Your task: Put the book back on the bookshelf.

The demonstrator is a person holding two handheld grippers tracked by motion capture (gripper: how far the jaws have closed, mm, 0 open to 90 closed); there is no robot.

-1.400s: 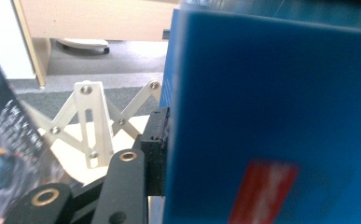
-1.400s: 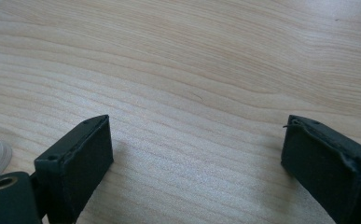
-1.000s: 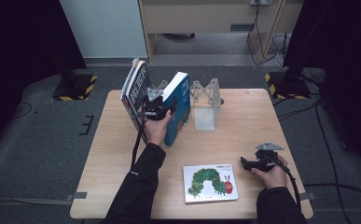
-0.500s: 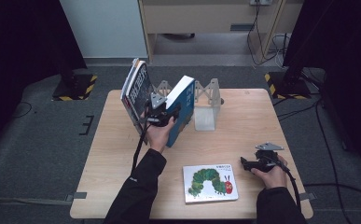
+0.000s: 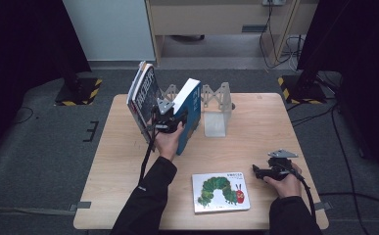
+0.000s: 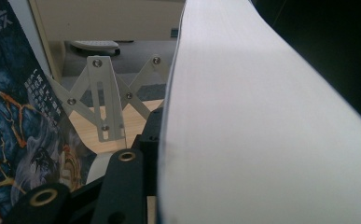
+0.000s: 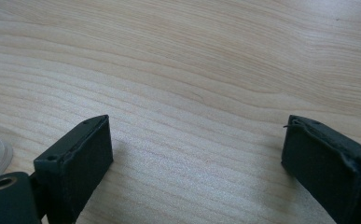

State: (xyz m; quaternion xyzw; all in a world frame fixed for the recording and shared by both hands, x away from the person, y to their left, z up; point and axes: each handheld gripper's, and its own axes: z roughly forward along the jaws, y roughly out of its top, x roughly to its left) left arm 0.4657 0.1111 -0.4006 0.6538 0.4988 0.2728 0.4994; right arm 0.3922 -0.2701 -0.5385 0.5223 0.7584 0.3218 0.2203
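My left gripper point(image 5: 169, 121) is shut on a thick blue book point(image 5: 190, 113), which it holds upright with its top leaning right, at the back of the table. In the left gripper view the book's white page block point(image 6: 262, 130) covers the right half, with one black jaw pressed against its side. A dark-covered book point(image 5: 143, 98) leans just left of it, its cover point(image 6: 15, 116) close beside the jaw. A caterpillar picture book point(image 5: 220, 192) lies flat near the front edge. My right gripper point(image 5: 258, 171) rests on the table to the right of the picture book, open point(image 7: 197, 154) with only bare wood between its jaws.
A metal scissor-type book rack point(image 5: 215, 96) stands behind the blue book, with a translucent divider point(image 5: 215, 125) at its right end; its slats point(image 6: 104, 102) show past the jaw. The wooden table point(image 5: 255, 127) has bare room on its right half. Cabinets and cables lie beyond.
The blue book's top has leaned slightly further right in my left gripper. The right gripper has not moved.
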